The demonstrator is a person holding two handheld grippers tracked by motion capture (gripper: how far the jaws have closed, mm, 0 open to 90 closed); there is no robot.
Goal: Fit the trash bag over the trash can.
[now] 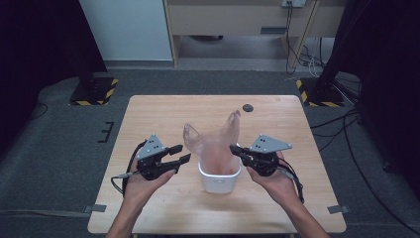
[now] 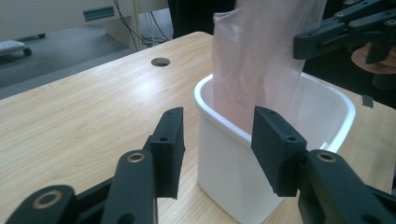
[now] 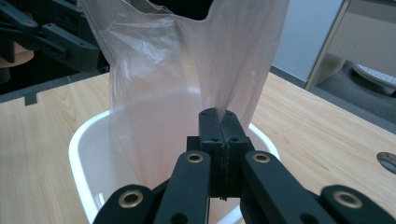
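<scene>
Near the middle of the table [image 1: 148,114], somewhat toward the person's edge, a white bin [image 1: 219,179] is stood upright; a thin, translucent pink plastic bag [image 1: 214,141] is set inside it, its two handle loops raised well above the rim and pointed toward the far edge; the bag's lower part is hidden by the bin's wall. On the bin's right side the right gripper [image 1: 236,148] is held over the rim, and in the right gripper view its jaws are seen pressed together on a fold of the bag's film [image 3: 233,70], just above the bin's rim [image 3: 79,140]; the film is drawn up taut from that pinch. On the bin's left side the left gripper [image 1: 178,153] is held just beside the bin, apart from it; its jaws are spread wide with nothing between them, and in the left gripper view the bin's near corner [image 2: 233,158] and the bag [image 2: 261,60] are framed between the two pads. Close to the table's far edge a small round hole [image 1: 247,107] is seen.
</scene>
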